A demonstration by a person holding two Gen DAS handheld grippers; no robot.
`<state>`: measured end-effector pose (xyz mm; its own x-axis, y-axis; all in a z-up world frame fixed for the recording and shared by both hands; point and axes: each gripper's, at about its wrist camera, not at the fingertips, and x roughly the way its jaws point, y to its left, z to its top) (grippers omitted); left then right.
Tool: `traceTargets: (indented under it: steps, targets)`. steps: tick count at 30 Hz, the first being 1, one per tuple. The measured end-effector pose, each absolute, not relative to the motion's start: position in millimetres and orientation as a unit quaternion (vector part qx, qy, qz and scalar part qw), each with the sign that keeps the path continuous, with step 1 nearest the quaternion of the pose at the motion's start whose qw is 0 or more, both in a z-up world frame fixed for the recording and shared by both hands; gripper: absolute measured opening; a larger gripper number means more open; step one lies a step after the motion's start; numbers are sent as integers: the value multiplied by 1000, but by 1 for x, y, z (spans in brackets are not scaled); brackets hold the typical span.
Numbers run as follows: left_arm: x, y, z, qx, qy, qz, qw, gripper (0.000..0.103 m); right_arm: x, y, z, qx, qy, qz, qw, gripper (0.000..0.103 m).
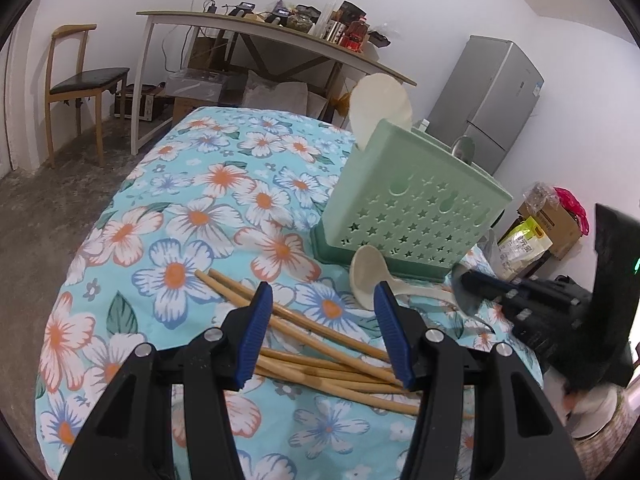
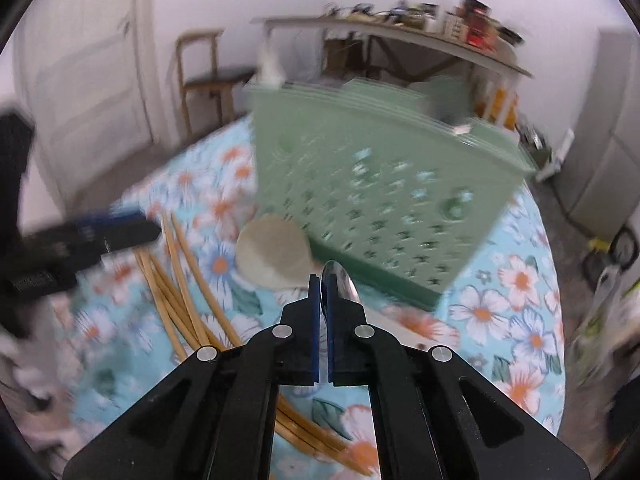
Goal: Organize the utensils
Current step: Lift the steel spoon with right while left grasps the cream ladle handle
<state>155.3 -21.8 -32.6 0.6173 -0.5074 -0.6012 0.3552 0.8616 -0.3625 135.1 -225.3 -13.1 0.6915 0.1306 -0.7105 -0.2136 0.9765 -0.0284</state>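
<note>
Several bamboo chopsticks [image 1: 320, 344] lie in a loose heap on the flowered tablecloth. My left gripper [image 1: 323, 292] hangs open just above them, its blue pads clear of the sticks. A green star-punched utensil holder [image 1: 412, 208] stands behind, with a white paddle [image 1: 380, 108] and a metal spoon [image 1: 462, 148] upright in it. A white plastic ladle [image 1: 366, 276] lies at its foot. In the blurred right wrist view my right gripper [image 2: 323, 284] is shut on a metal spoon [image 2: 344, 280], near the holder [image 2: 380, 200] and the ladle [image 2: 272, 256]. The left gripper [image 2: 136, 228] shows over the chopsticks [image 2: 180, 292].
The table's cloth [image 1: 192, 200] ends close on the left and front. Beyond stand a wooden chair [image 1: 80, 80], a long cluttered desk [image 1: 280, 36] and a grey fridge [image 1: 488, 100]. Boxes and bags [image 1: 536, 232] sit on the floor at the right.
</note>
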Motion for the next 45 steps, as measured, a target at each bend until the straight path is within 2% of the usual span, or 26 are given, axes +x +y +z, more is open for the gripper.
traceTargets:
  steps: [6,9,19,21,33,45]
  targets:
    - [163,-35,-32,-113,373,-267,881,51,117,-281,19,101,353,117,923,1]
    - [175,-42,-36,-122,393,-281,867,51,108,-304,24,145,341,127,920,1]
    - [229,-65,-54,-119,475,-285,824,50,104,-330,29,184,319,142,919,1]
    - [238,-68,-59,-114,490,-280,817,46,104,-335,28,191,316,146,918,0]
    - [254,-88,-72,-95,518,-276,804,6,100,-343,37,203,302,156,918,0]
    - [212,-76,-31,-63,450,-271,849,4,86,-337,83,184,257,178,932,0]
